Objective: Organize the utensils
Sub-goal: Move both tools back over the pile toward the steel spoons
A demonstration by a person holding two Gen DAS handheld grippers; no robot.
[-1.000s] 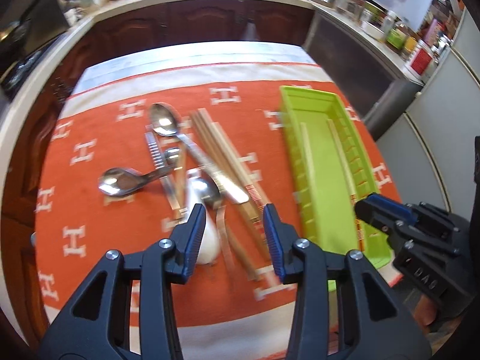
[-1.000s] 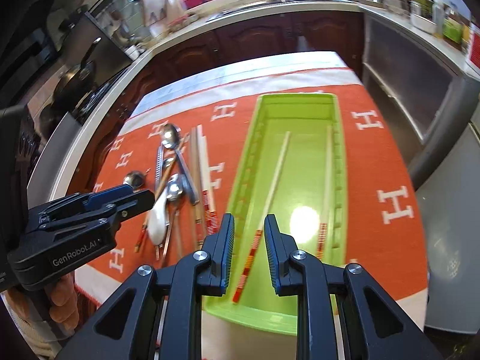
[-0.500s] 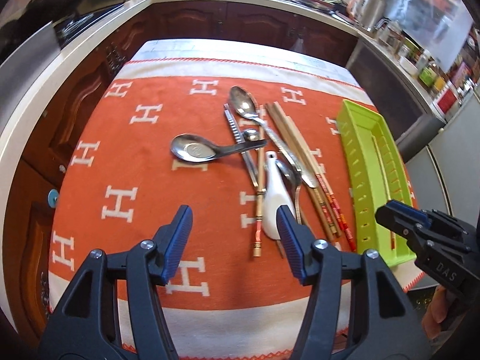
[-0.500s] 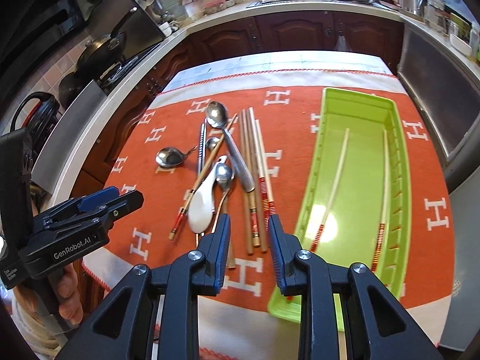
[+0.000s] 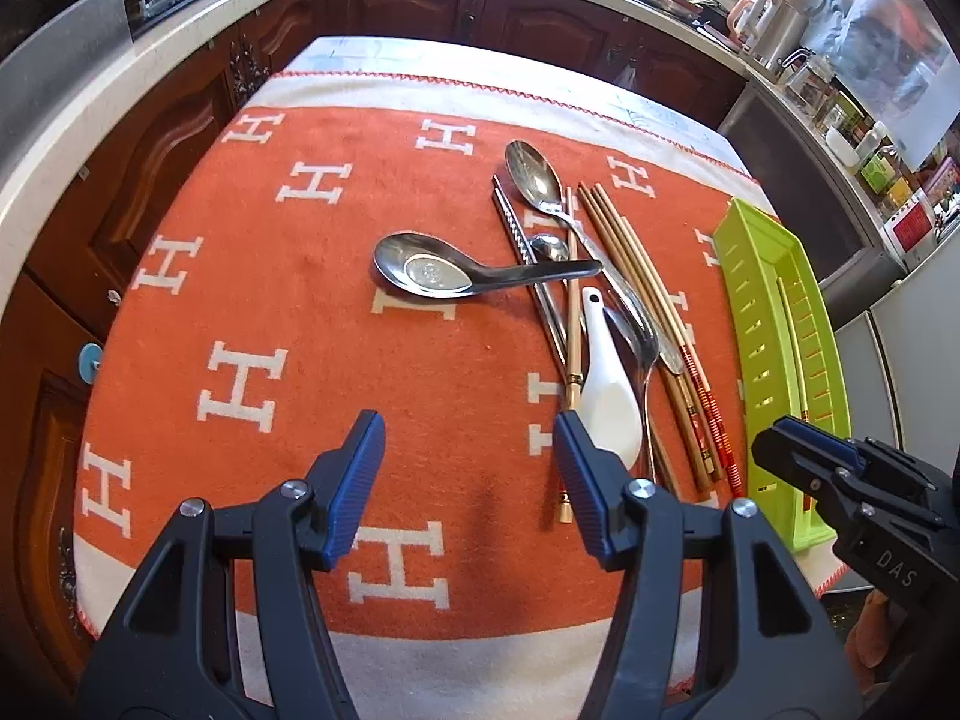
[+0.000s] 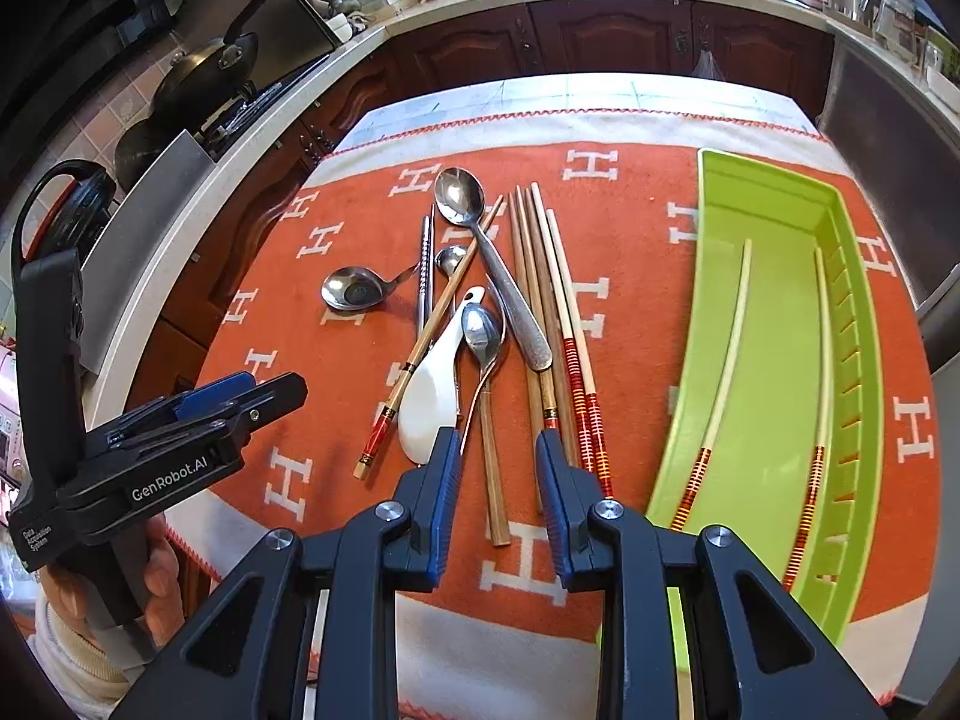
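A heap of utensils lies on the orange cloth: a big steel spoon [image 6: 459, 198], a steel soup spoon [image 5: 429, 273], a white ceramic spoon [image 6: 429, 402], a small steel spoon [image 6: 483, 327], wooden chopsticks [image 6: 528, 276] and red-banded chopsticks [image 6: 576, 372]. To the right, the green tray [image 6: 774, 330] holds two red-banded chopsticks [image 6: 729, 360]. My left gripper [image 5: 467, 426] hovers open over bare cloth, its right finger just in front of the white spoon [image 5: 606, 384]. My right gripper [image 6: 497, 441] hovers open above the near ends of the chopsticks, gripping nothing.
The orange cloth with white H marks [image 5: 270, 300] covers a table ringed by dark cabinets and a pale counter. A pan [image 6: 204, 66] sits on the stove at the back left. A hand [image 6: 156, 588] holds the left gripper's handle beyond the table's near-left corner.
Both grippers have swung left, away from the green tray and toward the heap of utensils. The left jaws have spread much wider and the right jaws a little wider.
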